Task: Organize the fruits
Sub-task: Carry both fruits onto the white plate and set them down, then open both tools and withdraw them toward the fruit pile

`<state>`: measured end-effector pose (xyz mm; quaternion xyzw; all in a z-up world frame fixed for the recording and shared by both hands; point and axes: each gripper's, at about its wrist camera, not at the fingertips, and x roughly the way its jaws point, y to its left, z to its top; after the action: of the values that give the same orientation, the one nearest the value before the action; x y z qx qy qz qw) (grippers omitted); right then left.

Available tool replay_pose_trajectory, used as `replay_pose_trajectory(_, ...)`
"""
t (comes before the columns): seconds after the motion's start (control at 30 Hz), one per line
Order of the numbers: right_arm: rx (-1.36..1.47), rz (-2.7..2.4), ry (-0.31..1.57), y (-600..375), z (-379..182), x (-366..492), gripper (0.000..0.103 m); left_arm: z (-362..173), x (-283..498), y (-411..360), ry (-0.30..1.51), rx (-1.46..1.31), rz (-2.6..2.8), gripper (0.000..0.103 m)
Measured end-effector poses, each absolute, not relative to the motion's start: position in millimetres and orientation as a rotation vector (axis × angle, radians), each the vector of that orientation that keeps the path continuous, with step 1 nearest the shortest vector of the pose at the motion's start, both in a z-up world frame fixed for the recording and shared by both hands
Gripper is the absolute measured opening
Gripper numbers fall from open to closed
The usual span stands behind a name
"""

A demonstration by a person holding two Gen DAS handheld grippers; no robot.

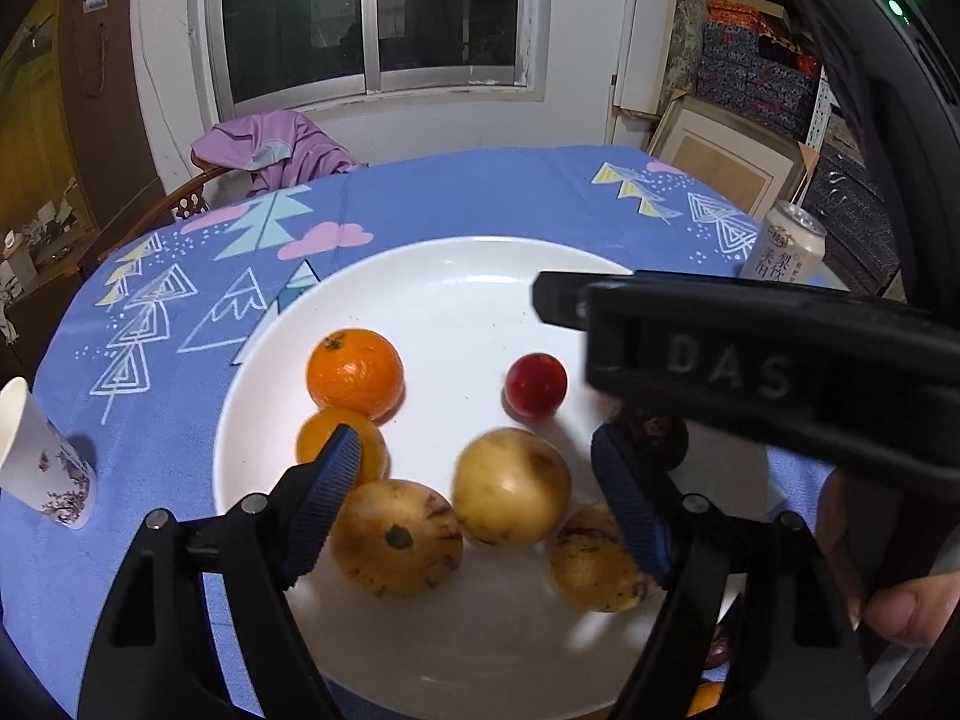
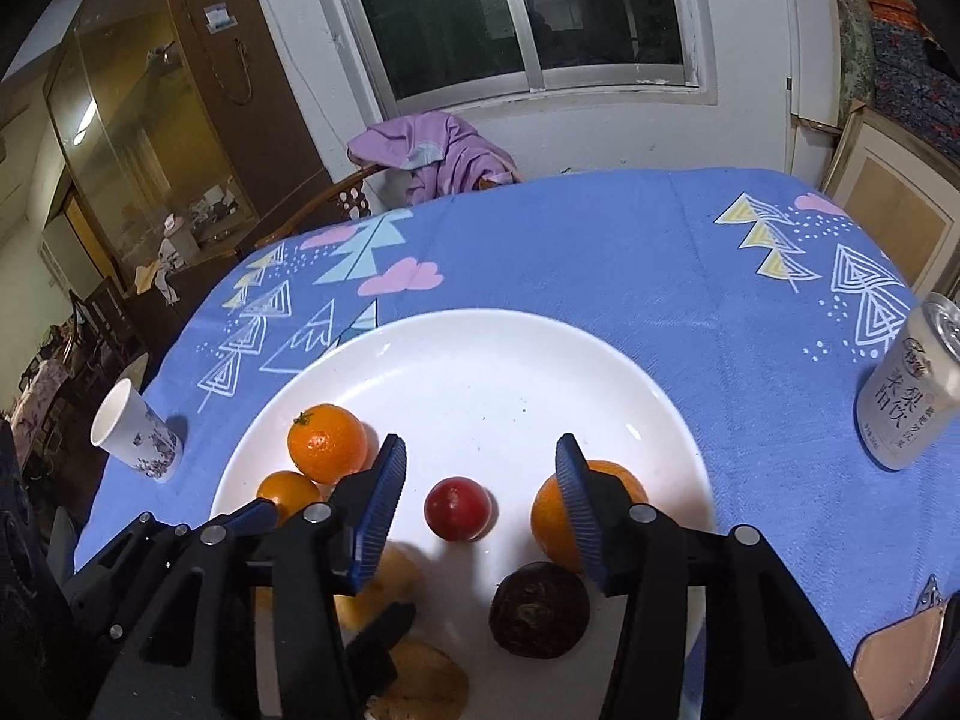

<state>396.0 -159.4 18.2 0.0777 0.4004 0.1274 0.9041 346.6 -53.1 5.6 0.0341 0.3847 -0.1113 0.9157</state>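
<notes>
Fruits lie on the plate (image 2: 480, 354), landmark on the blue surface (image 2: 600, 240). The red plum (image 2: 457, 507) sits mid-plate, round with no clear long axis, between the released right claw's (image 2: 480, 498) fingers, untouched. An orange (image 2: 555, 522) lies beside it behind one finger; a dark fruit (image 2: 538, 607) lies nearer. The left claw (image 1: 480, 492) gapes released over a yellow fruit (image 1: 510, 483). A can (image 2: 912, 396) stands right of the plate, a cup (image 2: 135, 432) left.

The plate (image 2: 480, 360) is bare across its far half, toward 12 o'clock. Its near half is crowded: two oranges (image 2: 327, 443) at 9 o'clock, a red fruit (image 2: 457, 509) mid-plate, another orange (image 2: 549, 525) and a dark fruit (image 2: 539, 609) at 4, yellow fruits (image 1: 510, 485) at 6. Off the plate, a cup (image 2: 137, 431) stands at 9 and a can (image 2: 912, 390) at 3; the cloth (image 2: 600, 240) beyond is open.
</notes>
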Motion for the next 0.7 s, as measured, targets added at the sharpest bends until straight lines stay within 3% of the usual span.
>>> replay_pose_trajectory(0.2,0.211,0.281,0.761,-170.7,56.6,357.3,0.060,42.8,312.6,-21.6,0.724,0.034,-0.163,0.078)
replay_pose_trajectory(0.3,0.187,0.307,0.710,-173.3,71.4,306.3,0.068,46.1,268.9,3.3,0.683,0.014,-0.124,0.088)
replay_pose_trajectory(0.37,0.174,0.302,0.679,-177.6,73.1,271.1,0.075,39.5,236.4,19.1,0.686,0.012,-0.106,0.088)
replay_pose_trajectory(0.43,0.189,0.334,0.632,-187.5,66.4,219.0,0.076,33.4,205.4,30.5,0.681,0.005,-0.096,0.088)
replay_pose_trajectory(0.53,0.207,0.351,0.576,-200.9,48.3,156.7,0.088,18.4,156.0,39.9,0.668,0.021,-0.112,0.088)
replay_pose_trajectory(0.7,0.167,0.390,0.620,-202.4,15.0,105.6,0.090,-0.7,115.9,42.6,0.698,0.043,-0.111,0.088)
